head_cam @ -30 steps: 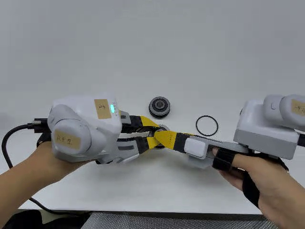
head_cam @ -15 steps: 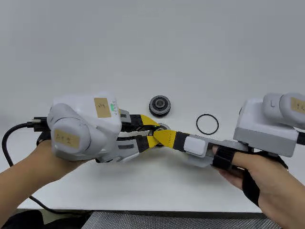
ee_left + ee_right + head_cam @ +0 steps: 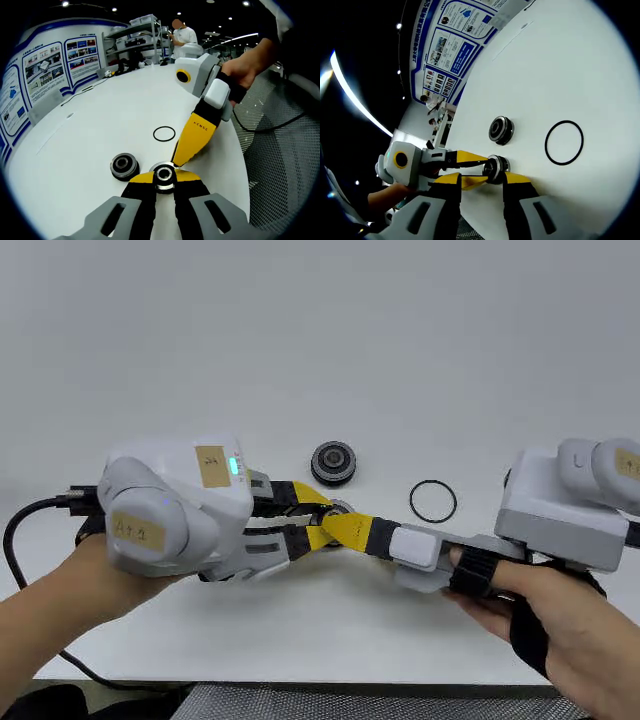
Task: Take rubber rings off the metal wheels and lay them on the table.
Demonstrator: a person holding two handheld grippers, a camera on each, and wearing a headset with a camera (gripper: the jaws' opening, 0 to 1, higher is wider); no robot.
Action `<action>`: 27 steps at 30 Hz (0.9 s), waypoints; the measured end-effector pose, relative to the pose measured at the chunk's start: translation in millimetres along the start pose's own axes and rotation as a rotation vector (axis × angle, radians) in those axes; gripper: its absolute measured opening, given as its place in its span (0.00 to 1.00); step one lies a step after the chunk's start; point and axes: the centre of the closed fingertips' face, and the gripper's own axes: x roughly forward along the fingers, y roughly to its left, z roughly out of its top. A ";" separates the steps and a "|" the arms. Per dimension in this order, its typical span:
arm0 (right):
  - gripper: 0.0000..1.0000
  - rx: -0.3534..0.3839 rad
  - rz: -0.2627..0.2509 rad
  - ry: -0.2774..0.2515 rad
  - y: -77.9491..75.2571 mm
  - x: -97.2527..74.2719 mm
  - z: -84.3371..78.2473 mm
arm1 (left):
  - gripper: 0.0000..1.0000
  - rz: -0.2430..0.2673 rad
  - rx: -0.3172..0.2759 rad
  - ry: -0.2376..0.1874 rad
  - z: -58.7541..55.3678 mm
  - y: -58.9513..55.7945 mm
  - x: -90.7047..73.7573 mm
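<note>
Cable trails off the far-L edge of the white worktop. L hand holds the L gripper, pointing R across the worktop. In the left gripper view its two yellow-tipped jaws sit one on each side of the held wheel, pressed against the rim, so it's clamped on that wheel. The wheel is right at the jaw tips, its face toward the cam: silver rim, dark hub. Can't tell whether a ring sits on it.

Second wheel lies flat on the worktop just behind the held one, apart from both grippers, w/ a dark outer band.

R gripper comes in from the R, crossing the L gripper's tips. In the left gripper view its yellow jaw tip touches the held wheel's upper-R edge. In the right gripper view the wheel is just past its jaw tips, w/ the L gripper's jaws reaching it from the L. Can't tell whether the R gripper's jaws are parted or pinched on anything there.

Loose rubber ring, thin and black, lies flat on the worktop to the R of both wheels, near the R gripper's arm but not touching it. R hand, in a black fingerless glove, holds the R gripper at far R.
</note>
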 end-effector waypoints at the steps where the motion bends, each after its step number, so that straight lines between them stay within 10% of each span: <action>1: 0.33 -0.001 0.000 -0.001 -0.1 -0.4 0.2 | 0.12 0.000 0.000 0.000 0.0 -0.1 0.0; 27: 0.07 -0.047 -0.089 0.033 -20.6 2.5 6.6 | 0.12 -0.007 0.009 0.003 -2.4 1.3 0.1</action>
